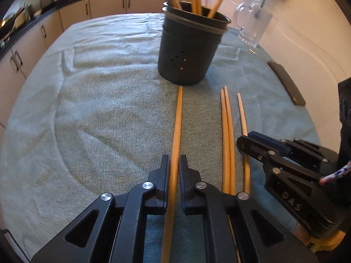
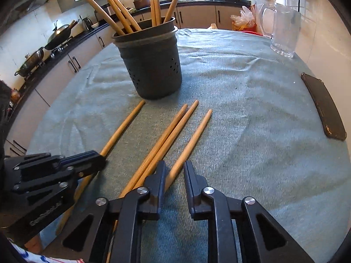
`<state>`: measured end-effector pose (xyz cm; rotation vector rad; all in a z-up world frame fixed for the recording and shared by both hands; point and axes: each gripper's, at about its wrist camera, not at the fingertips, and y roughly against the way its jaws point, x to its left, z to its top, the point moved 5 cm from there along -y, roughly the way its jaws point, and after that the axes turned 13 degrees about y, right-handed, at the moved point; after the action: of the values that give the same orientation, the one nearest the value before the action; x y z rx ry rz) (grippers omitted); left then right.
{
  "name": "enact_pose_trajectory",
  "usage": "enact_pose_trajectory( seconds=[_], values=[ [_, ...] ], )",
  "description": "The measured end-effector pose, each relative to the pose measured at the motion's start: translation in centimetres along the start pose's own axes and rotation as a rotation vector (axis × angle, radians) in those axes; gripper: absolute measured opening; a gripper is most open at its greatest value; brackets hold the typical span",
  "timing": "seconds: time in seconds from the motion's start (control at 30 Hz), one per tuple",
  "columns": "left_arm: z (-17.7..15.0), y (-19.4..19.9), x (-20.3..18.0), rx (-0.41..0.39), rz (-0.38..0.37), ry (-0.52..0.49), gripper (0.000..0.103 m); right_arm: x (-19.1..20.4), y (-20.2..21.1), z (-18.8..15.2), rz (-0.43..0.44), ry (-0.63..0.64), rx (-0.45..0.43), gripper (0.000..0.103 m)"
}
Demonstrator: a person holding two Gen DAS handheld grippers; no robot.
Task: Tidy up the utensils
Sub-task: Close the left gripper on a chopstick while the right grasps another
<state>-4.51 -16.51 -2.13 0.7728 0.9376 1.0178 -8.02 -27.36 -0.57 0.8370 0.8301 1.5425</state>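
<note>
Chopsticks on the cloth, one in my left gripper

Chopsticks lie loose on the teal cloth that covers the counter, four of them, all pointing toward the dark holder. The leftmost chopstick runs straight between the fingers of my left gripper, whose pads press against it from both sides, so I am grasping it; its far tip stops just short of the holder's base. To its right a touching pair of chopsticks lies side by side. Beyond them the single chopstick sits at the inner face of the left finger of my right gripper, whose jaws stand parted with a clear gap, released and closed on nothing.

The holder stands upright on the cloth, perforated near its base, with several more chopsticks leaning out of it. Farther right a clear glass mug stands near the cloth's far edge, and a dark flat phone lies near its right edge, well apart from the chopsticks.
</note>
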Motion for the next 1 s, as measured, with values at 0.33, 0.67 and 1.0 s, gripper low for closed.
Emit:
enact_pose_trajectory(
  seconds=[0.33, 0.67, 1.0],
  values=[
    [-2.0, 0.9, 1.5, 0.063, -0.112, 0.221, 0.007, -1.0, 0.9, -0.9, 0.018, 0.018, 0.017, 0.009],
    [-3.9, 1.7, 1.6, 0.102, -0.095, 0.246, 0.007, -3.7, 4.7, -6.2, -0.018, 0.069, 0.107, 0.02],
    [-2.1, 0.5, 0.0, 0.174, 0.022, 0.104, 0.007, -4.2, 4.0, -5.4, -0.056, 0.084, 0.142, 0.03]
  ],
)
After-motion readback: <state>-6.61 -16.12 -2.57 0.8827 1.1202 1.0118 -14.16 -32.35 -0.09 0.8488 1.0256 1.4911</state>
